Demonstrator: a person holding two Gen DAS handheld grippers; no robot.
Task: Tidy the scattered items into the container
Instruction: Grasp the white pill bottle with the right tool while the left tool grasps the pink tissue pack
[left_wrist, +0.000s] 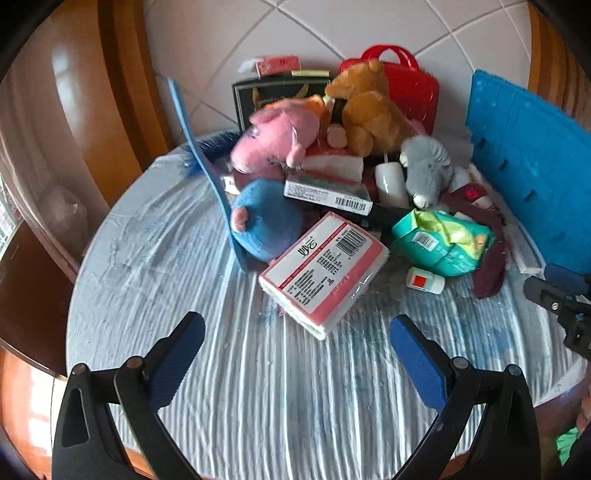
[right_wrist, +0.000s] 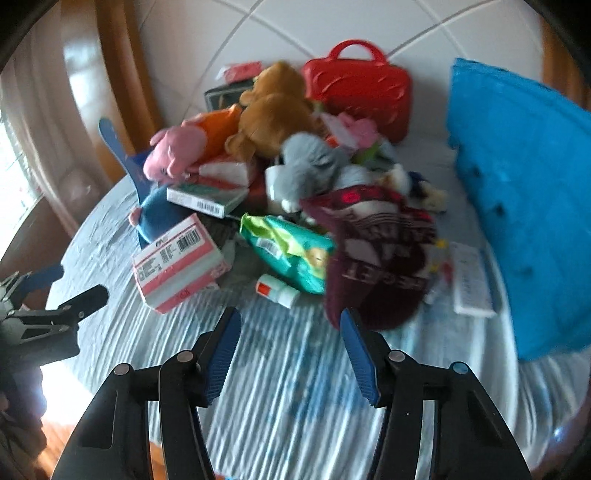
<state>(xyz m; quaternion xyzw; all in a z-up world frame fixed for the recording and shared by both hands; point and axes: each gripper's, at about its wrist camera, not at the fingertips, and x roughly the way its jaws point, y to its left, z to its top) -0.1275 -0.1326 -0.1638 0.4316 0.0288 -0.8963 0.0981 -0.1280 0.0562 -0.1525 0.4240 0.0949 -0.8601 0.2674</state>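
scattered items lie heaped on a round table (left_wrist: 155, 295) with a striped cover: a pink plush (left_wrist: 277, 138), a brown bear (left_wrist: 369, 110), a grey plush (left_wrist: 430, 168), a blue plush (left_wrist: 264, 221), a pink-and-white box (left_wrist: 323, 271) at the near edge of the heap, a green packet (left_wrist: 441, 240) just right of it, a small white bottle (left_wrist: 424, 281) below the packet and a maroon cloth (right_wrist: 376, 258). a blue comb (left_wrist: 199, 147) leans against the left of the heap. behind the toys stand a dark box (left_wrist: 258, 96) and a red case (left_wrist: 410, 85). the blue container (left_wrist: 532, 162) stands at the right edge of the table, apart from most of the heap.

the left gripper (left_wrist: 297, 341) hovers over bare cover just short of the pink-and-white box, jaws wide apart and holding nothing. the right gripper (right_wrist: 290, 332) hangs just short of the maroon cloth and the bottle, jaws parted about halfway, nothing between them; its view is blurred.
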